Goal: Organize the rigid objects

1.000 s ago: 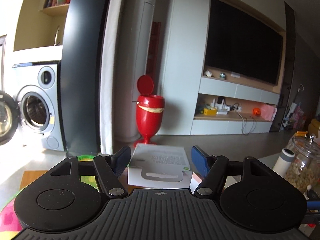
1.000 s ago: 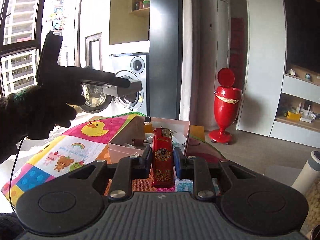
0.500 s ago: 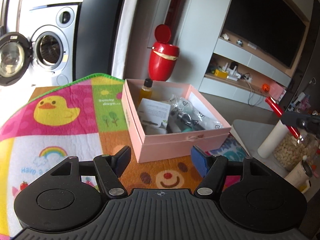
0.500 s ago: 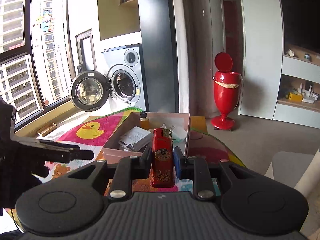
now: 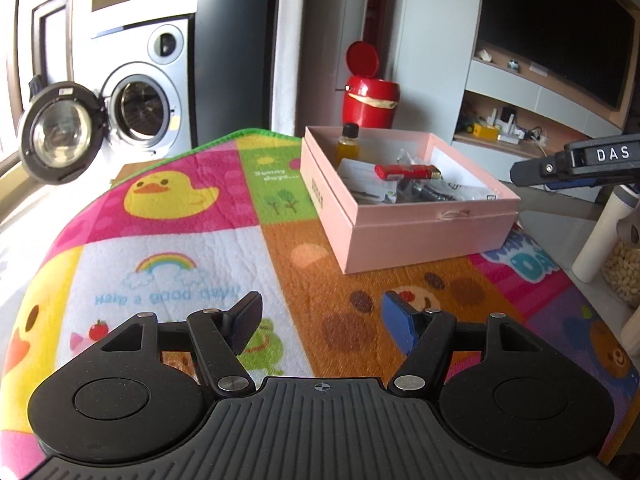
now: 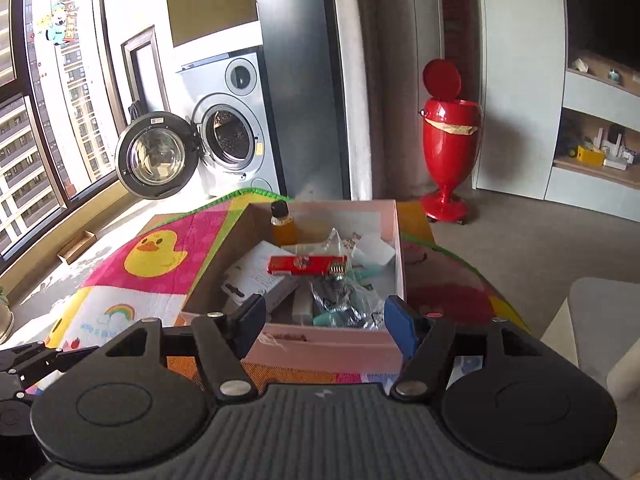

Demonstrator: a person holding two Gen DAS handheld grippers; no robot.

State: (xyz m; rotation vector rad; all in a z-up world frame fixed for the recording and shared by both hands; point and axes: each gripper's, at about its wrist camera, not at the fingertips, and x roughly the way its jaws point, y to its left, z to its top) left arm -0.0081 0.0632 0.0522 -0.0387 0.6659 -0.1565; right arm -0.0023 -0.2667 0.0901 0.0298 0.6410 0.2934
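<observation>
A pink open box (image 5: 432,236) (image 6: 320,346) sits on a colourful play mat (image 5: 168,216) (image 6: 160,252). Inside lie a red lighter (image 5: 406,171) (image 6: 306,265) on top, a small amber bottle (image 5: 349,146) (image 6: 283,226), a white card (image 6: 256,276) and clear bagged items (image 6: 344,296). My left gripper (image 5: 320,320) is open and empty, low over the mat in front of the box. My right gripper (image 6: 322,322) is open and empty just above the box's near edge; it also shows in the left wrist view (image 5: 576,162) at the far right.
A red pedal bin (image 5: 370,94) (image 6: 450,140) stands on the floor behind the table. A washing machine (image 5: 148,92) (image 6: 232,132) with its door open is at the back left. A white bottle (image 5: 600,240) and a glass jar (image 5: 626,268) stand at the right.
My right gripper has opened and the red lighter now lies in the box. My left gripper let go of the white card earlier and has drawn back low over the mat.
</observation>
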